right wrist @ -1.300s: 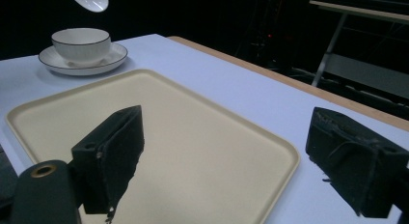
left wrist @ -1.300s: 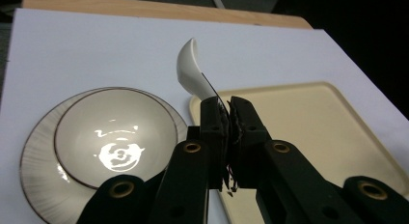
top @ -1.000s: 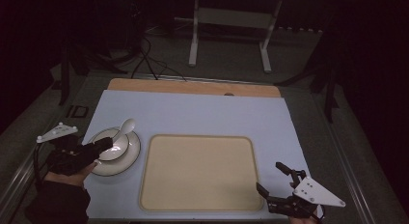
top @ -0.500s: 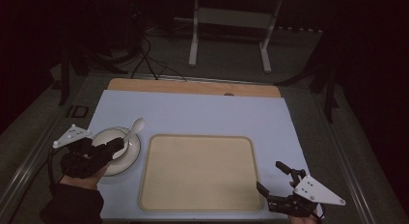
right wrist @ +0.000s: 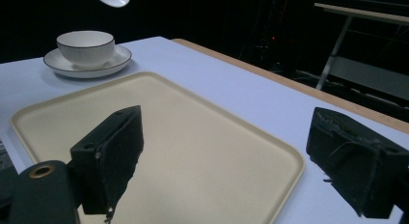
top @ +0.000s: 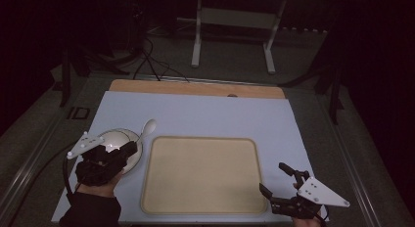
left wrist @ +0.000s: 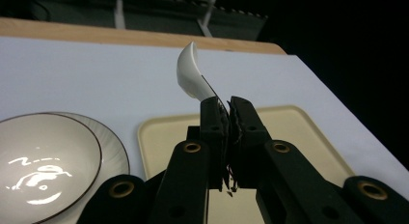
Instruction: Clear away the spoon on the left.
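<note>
White table (top: pixel 205 114), claw-gripped spoon (left wrist: pixel 193 74)

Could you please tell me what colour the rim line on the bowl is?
The white bowl has a thin dark line around its rim, clearest in the right gripper view.

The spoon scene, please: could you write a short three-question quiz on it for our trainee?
1. True or false: the left claw is shut on the spoon.
2. What does the bowl stand on? A) the tray B) a saucer C) the bare table
3. How do the jaws of the right claw stand?

Key:
1. True; the jaws pinch its handle.
2. B, the saucer, beside the tray.
3. Open, with nothing between them, above the tray's corner.
</note>
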